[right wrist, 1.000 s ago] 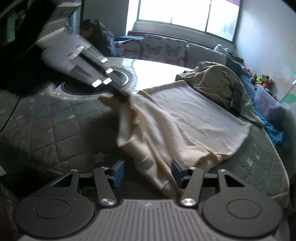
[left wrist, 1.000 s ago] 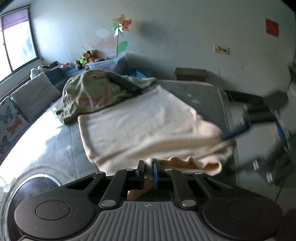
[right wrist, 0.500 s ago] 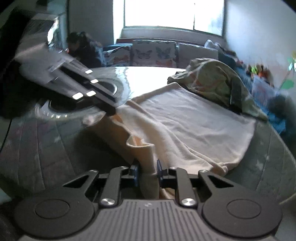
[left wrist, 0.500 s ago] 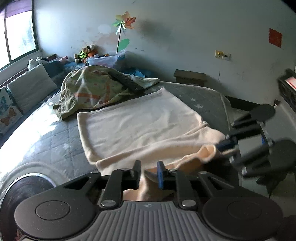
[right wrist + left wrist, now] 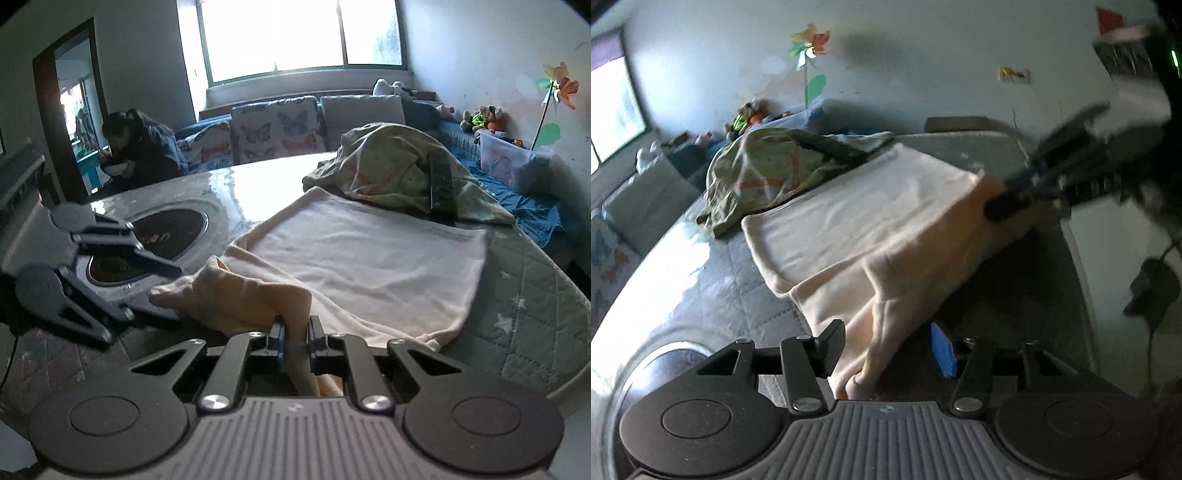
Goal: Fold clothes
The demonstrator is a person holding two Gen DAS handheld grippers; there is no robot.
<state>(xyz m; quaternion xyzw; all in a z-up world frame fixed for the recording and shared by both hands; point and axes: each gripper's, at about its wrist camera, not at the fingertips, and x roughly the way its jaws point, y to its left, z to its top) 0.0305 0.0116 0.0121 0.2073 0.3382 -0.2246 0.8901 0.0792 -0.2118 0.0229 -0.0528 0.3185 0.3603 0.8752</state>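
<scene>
left wrist view, cloth: a pale cream fleece garment (image 5: 871, 221) lies spread on the grey quilted star-print cover of the round counter (image 5: 738, 295); its near edge droops between the fingers.
left wrist view, fingers: the left gripper (image 5: 888, 349) is opening, fingers spread, cloth loose between them and not pinched.
left wrist view, other hand: the right gripper (image 5: 1015, 192), blurred, holds the far right corner lifted.
right wrist view, fingers: the right gripper (image 5: 295, 334) is closing, fingers nearly together, pinching a bunched fold of the cream garment (image 5: 369, 251).
right wrist view, step: judged mid-regrasp, one side handed off before a fold.
right wrist view, next move: probably the left needs a fresh hold on an edge, then both carry it over evenly.
right wrist view, room: a crumpled green-and-orange printed cloth (image 5: 399, 173) lies behind; bright window (image 5: 295, 37), butterfly cushions (image 5: 273, 133), a seated person (image 5: 140, 147).
</scene>
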